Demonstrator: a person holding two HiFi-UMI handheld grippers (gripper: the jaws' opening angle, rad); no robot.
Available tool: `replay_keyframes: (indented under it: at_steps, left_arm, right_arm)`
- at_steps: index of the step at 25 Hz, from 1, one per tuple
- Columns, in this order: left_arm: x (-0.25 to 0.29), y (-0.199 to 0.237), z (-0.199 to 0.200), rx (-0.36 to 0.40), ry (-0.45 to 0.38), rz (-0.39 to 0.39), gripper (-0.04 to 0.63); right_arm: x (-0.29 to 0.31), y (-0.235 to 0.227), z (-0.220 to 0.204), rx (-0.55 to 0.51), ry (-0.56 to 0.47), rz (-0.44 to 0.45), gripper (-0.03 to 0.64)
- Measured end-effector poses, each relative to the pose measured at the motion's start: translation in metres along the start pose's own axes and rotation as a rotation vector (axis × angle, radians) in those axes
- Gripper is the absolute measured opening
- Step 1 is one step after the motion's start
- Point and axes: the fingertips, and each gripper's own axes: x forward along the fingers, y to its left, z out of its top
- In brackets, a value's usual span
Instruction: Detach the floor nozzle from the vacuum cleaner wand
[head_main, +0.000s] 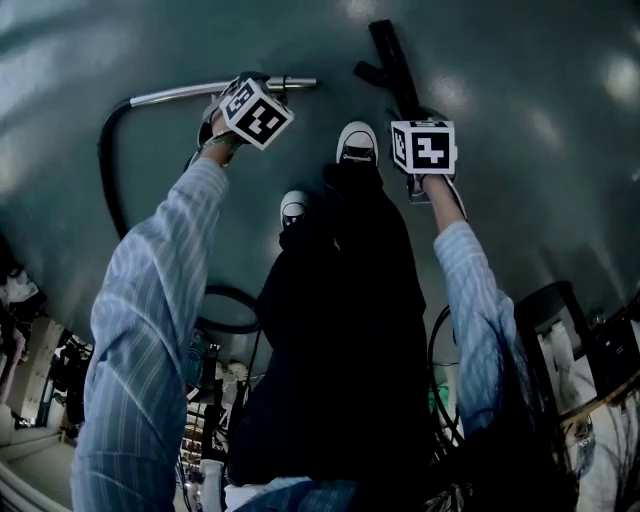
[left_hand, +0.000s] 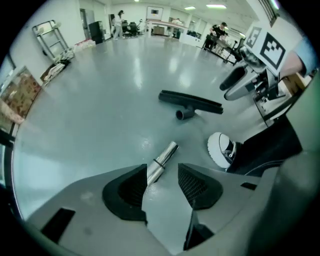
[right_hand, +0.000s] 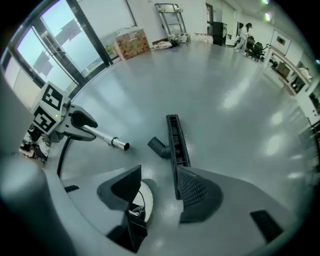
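The floor nozzle (head_main: 392, 60) lies flat on the grey floor (head_main: 520, 80), off the wand (head_main: 290, 83). Its short round neck (right_hand: 159, 147) sticks out sideways with nothing plugged into it. The wand's bare metal end points towards the nozzle with a stretch of floor between the two. The wand's far end curves into a black hose (head_main: 105, 170) that trails back along the floor towards the person. The left claw (left_hand: 162, 172) stands over the wand with its pads apart. The metal tube runs up between them close against the left-hand pad, and a strip of floor shows between the tube and the other pad, so nothing pinches it. Whether the tube touches that nearer pad, or rests on the floor, I cannot tell. The right claw (right_hand: 159, 182) is wide open and holds nothing. Between its pads are only floor and the toe of a white shoe (right_hand: 142, 200) below, and the near end of the nozzle runs just past the tip of its right-hand pad. In the head view both claws point steeply down, the left one above the wand and the right one just on the near side of the nozzle. The person's two white shoes are set between them, one (head_main: 357, 143) ahead of the other (head_main: 293, 208). Both forearms are in striped light-blue sleeves (head_main: 160, 290).
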Motion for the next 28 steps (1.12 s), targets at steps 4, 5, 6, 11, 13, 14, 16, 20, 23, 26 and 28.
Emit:
replay_keyframes:
  at_steps: [4,5,6,11,13,14,16,20,23,26,28]
  left_arm:
    - [-0.069,-0.022,0.004,-0.114,-0.097,-0.004,0.190]
    - [-0.082,-0.029,0.006,-0.135,-0.113,-0.013,0.190]
    - [-0.094,-0.037,0.007,-0.151,-0.124,-0.024,0.190]
    - [-0.139,-0.082,0.015,-0.174,-0.134,-0.104,0.184]
    - [-0.163,-0.094,0.019,-0.155,-0.146,-0.116,0.167]
    - [-0.176,-0.096,0.022,-0.149,-0.160,-0.107,0.152]
    - [-0.200,-0.097,0.030,-0.178,-0.205,-0.071,0.066]
    - [-0.249,-0.084,0.047,-0.332,-0.325,-0.016,0.028]
    - [-0.313,-0.092,0.051,-0.409,-0.389,-0.014,0.017]
    - [-0.372,-0.097,0.062,-0.443,-0.471,-0.005,0.015]
    - [-0.408,-0.101,0.064,-0.466,-0.498,0.004,0.015]
  right_arm:
    - [-0.055,0.034,0.008,0.064,-0.044,0.035,0.229]
    - [-0.066,0.041,0.009,0.082,-0.053,0.051,0.229]
    - [-0.075,0.048,0.009,0.097,-0.061,0.064,0.229]
    - [-0.119,0.075,0.018,0.153,-0.072,0.108,0.229]
    - [-0.140,0.087,0.026,0.172,-0.088,0.123,0.227]
    - [-0.151,0.092,0.029,0.181,-0.097,0.134,0.227]
    - [-0.171,0.100,0.031,0.201,-0.114,0.163,0.227]
    - [-0.211,0.104,0.042,0.219,-0.163,0.187,0.211]
    - [-0.263,0.115,0.039,0.251,-0.176,0.191,0.174]
    - [-0.313,0.122,0.044,0.288,-0.197,0.187,0.120]
    - [-0.342,0.130,0.049,0.298,-0.210,0.180,0.096]
